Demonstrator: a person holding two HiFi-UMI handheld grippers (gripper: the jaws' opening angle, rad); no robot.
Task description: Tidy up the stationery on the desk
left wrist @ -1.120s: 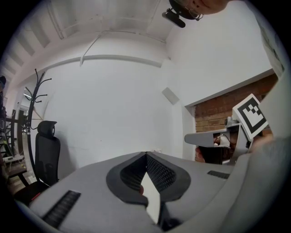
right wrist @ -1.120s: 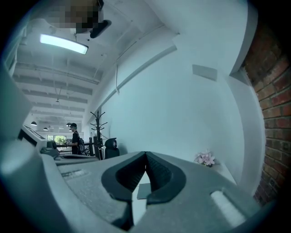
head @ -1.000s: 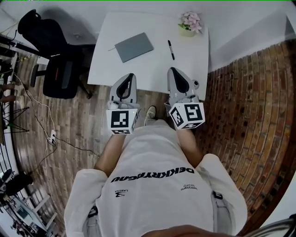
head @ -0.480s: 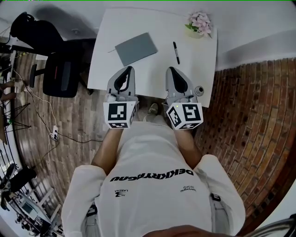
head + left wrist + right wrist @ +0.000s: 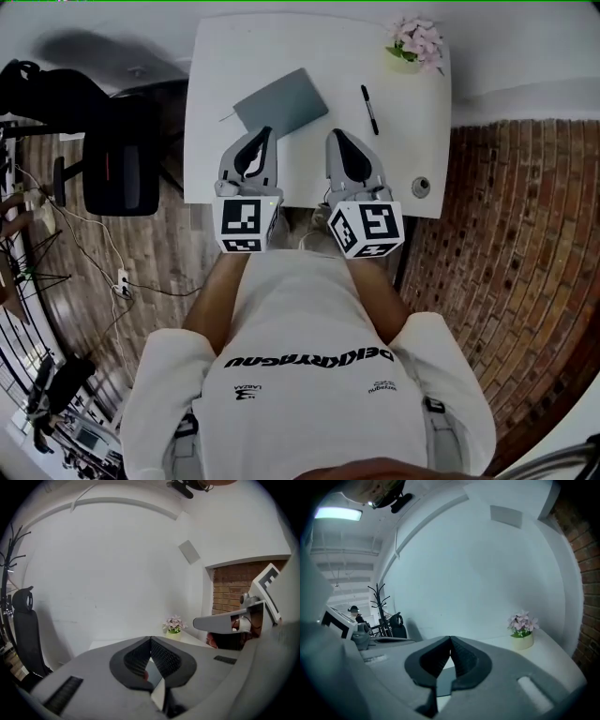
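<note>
Your left gripper (image 5: 150, 639) is closed, its ribbed black pads meeting at the tips with nothing between them; your right gripper (image 5: 450, 638) is closed the same way and also empty; both have smooth grey moulded shells with a dark teardrop-shaped opening behind the pads; each carries a white cube printed with square black-and-white markers, the left cube (image 5: 246, 225) and the right cube (image 5: 367, 228) sitting nearest to your chest.

Both grippers point over the near edge of the white desk (image 5: 417, 141), which is smooth and matt with rounded corners; just beyond the left gripper's tips lies a flat grey rectangular notebook (image 5: 281, 101), plain-covered and turned at an angle to the desk edge; whether the tips touch it I cannot tell; to the right of the notebook, further away than the right gripper, lies a slim black pen (image 5: 370, 109), apart from both grippers; in the far right corner stands a small pale pot of pink flowers (image 5: 415, 44); a small round grey thing (image 5: 421, 187) sits near the near right corner.

Left of the desk stands a black office chair (image 5: 112, 150) on wood-plank floor (image 5: 169, 253); to the right the floor is red brick (image 5: 506, 234); your white shirt (image 5: 309, 309) carries a line of dark capitals, upside down from here and not surely readable.
</note>
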